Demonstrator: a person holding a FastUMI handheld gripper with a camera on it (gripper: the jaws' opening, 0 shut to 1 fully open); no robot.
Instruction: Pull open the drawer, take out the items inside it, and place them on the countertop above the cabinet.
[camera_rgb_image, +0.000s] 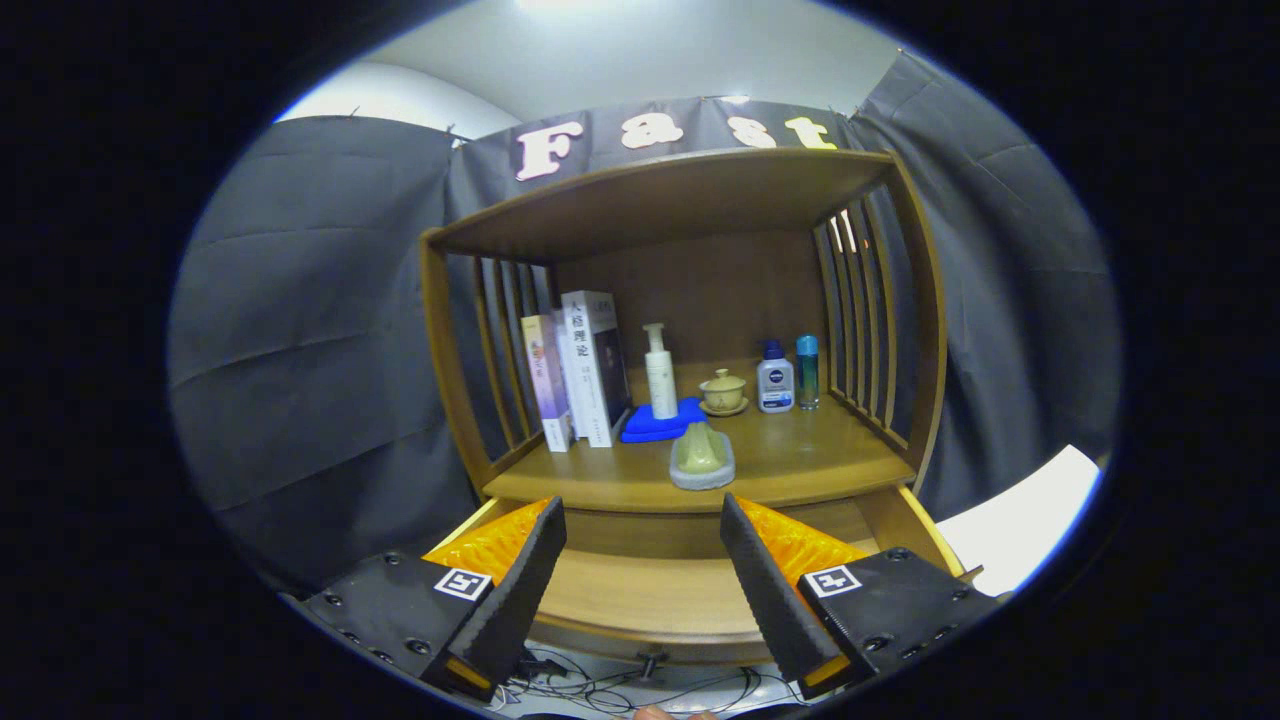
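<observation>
The wooden cabinet's drawer stands pulled out below the countertop; its floor between my fingers is bare wood. On the countertop's front edge, just beyond my fingertips, lies a pale green item on a grey base. My gripper hovers over the drawer, open, with nothing between its fingers.
Further back on the countertop stand two books, a white pump bottle on a blue cloth, a lidded cup on a saucer, a blue-capped bottle and a teal bottle. Slatted sides and a top shelf enclose the countertop. Cables lie on the floor below.
</observation>
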